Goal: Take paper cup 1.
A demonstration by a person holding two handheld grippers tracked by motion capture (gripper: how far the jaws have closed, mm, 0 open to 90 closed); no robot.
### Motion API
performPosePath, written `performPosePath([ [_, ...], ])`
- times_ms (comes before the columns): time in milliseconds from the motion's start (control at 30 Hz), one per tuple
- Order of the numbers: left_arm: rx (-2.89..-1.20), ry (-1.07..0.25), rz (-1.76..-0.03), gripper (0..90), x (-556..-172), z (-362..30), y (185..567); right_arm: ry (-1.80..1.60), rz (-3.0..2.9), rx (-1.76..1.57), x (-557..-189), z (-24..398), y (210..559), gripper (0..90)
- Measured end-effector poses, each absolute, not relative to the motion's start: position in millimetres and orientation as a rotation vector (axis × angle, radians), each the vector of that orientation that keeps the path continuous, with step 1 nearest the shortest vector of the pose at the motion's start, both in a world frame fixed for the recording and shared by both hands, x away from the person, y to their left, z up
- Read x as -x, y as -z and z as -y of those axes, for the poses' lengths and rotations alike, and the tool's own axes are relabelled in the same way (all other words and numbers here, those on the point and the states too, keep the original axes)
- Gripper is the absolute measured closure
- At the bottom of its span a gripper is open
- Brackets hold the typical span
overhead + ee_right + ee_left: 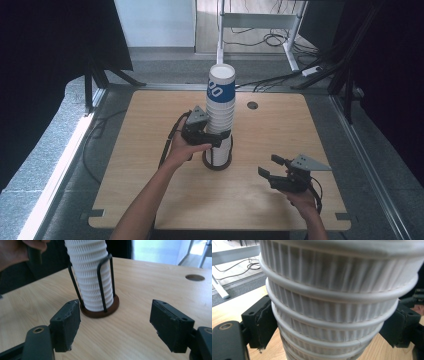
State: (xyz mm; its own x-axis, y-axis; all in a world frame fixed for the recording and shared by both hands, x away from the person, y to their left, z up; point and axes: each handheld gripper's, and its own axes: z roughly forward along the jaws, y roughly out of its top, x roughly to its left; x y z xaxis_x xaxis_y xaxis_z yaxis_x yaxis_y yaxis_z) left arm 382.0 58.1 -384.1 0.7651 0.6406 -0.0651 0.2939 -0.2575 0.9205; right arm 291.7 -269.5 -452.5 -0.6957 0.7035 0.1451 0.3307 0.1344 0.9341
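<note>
Stack of ribbed paper cups [220,107] standing in a wire holder [217,159] mid-worktop [150,150]; the left gripper [212,136] clamps its fingers [263,321] on the stack — apparently steadying it — while the right gripper [266,166] waits empty, part-open, near the front edge.

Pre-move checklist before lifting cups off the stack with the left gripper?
1. Left gripper closed on cup stack: ok, pads press both sides.
2. Stack seated in wire holder: ok, upright.
3. Right gripper clear of the stack: ok, open, nothing between its jaws.
4. Holder braced against tipping: not ok, nothing holds it.
5. How many cups the grip will separate: cannot tell.
6. Table beside the holder free for set-down: ok.
</note>
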Motion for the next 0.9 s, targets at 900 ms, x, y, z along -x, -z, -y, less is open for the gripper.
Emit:
performPosePath([
  [900,-1.862,-0.401,-0.733,12.6,-381,-56,383,-1.671,-2.163,-0.786,-326,250,359,25.6],
])
